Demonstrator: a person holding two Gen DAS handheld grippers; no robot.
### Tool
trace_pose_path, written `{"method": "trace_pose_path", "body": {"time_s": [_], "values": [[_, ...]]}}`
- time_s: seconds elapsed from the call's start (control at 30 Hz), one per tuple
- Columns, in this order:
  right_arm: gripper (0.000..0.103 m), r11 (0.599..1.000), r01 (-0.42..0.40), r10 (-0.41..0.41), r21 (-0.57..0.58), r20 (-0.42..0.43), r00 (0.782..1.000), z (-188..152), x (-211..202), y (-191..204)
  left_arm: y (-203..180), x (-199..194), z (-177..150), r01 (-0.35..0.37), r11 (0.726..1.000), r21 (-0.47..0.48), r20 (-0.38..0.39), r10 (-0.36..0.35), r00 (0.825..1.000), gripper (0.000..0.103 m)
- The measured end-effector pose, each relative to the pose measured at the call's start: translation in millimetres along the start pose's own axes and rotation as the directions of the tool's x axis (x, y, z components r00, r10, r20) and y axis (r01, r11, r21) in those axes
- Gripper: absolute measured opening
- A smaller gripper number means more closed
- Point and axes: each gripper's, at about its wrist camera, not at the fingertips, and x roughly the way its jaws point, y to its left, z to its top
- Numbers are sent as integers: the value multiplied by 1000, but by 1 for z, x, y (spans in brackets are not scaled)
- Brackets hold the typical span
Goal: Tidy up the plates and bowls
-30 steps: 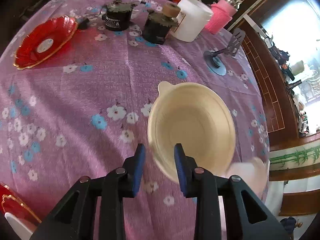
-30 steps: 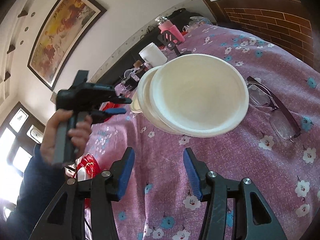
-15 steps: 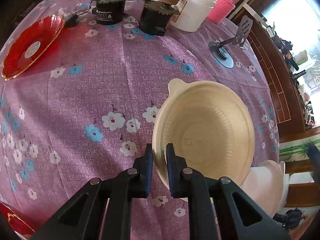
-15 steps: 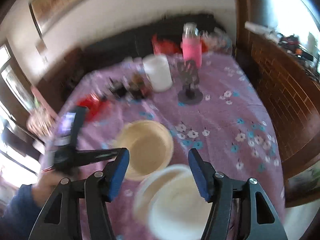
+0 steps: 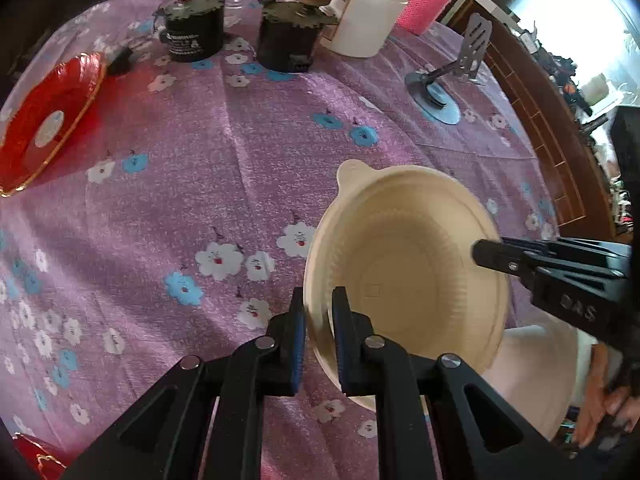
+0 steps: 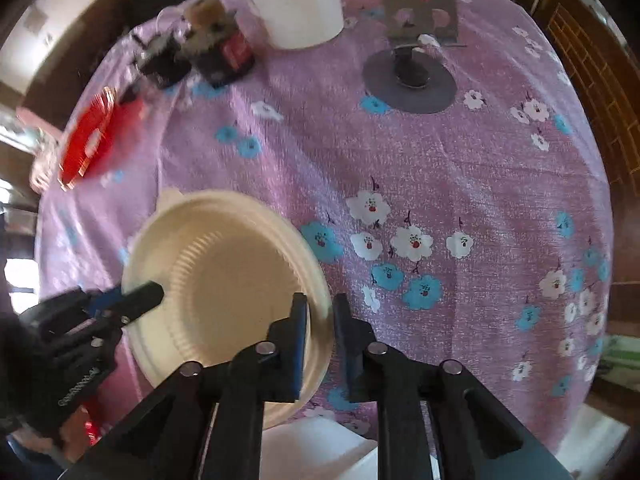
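Red plate (image 5: 44,128): lies at the far left of the surface (image 5: 240,152), well apart from the work, seemingly awaiting sorting

Two dark motor-like blocks (image 5: 192,32), white tub (image 5: 368,20), pink bottle (image 5: 426,4), grey stand (image 5: 440,96): along the far edge, clear of the working area

Left tool (image 5: 318,332): points steeply down, fingers clenched on the near-left rim of the cream bowl (image 5: 404,280), one pad outside the wall and one inside; probably pinned this way to steady or lift the bowl by its edge

Cream bowl: sits right of centre on the purple flowered cloth, small tab handle toward the far side; whether its base rests on the cloth cannot be told

Right tool (image 6: 320,340): also aimed steeply downward, fingers clamped on the opposite rim of the same bowl, so both tools share the load, likely to carry it level

White dish (image 5: 532,376): partly under the bowl's near-right edge, a probable stacking spot
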Motion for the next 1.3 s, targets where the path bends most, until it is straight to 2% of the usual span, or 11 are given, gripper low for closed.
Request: {"method": "trace_pose_path", "body": {"time_s": [0.17, 0.33, 0.47, 0.6, 0.7, 0.87, 0.93, 1.0, 1.1, 1.27, 1.3], "values": [[13, 999, -32, 31, 1, 117, 993, -12, -40, 13, 10, -28, -3, 18, 1000, -21, 49, -17, 999, 12], [13, 997, -76, 80, -22, 259, 963, -51, -93, 36, 12, -84, -23, 15, 1000, 18, 160, -18, 987, 12], [13, 994, -98, 111, -57, 329, 938, -97, -113, 63, 8, -127, -64, -11, 997, 81, 229, -8, 973, 12], [13, 988, -132, 153, -83, 362, 919, -167, -116, 82, 7, -151, -119, -30, 989, 142, 257, -8, 966, 12], [13, 983, -163, 183, -86, 344, 921, -209, -105, 85, 6, -147, -162, -43, 982, 185, 222, 1, 975, 14], [15, 979, -197, 204, -51, 276, 939, -266, -71, 82, 0, -118, -220, -41, 967, 250, 124, 11, 992, 15], [15, 981, -189, 194, -42, 258, 946, -278, -59, 80, -1, -107, -229, -35, 967, 251, 99, 10, 995, 15], [16, 976, -214, 214, -25, 253, 944, -284, -52, 77, 3, -97, -232, -41, 972, 230, 95, 19, 995, 15], [16, 984, -173, 178, -43, 263, 948, -291, -45, 83, 8, -88, -231, -27, 978, 207, 86, 10, 996, 15], [23, 990, -126, 141, -66, 331, 933, -300, -56, 90, 9, -81, -238, -37, 979, 200, 113, 15, 993, 15], [27, 991, -112, 131, -73, 350, 928, -303, -62, 92, 8, -82, -238, -37, 979, 202, 120, 13, 993, 15]]}}
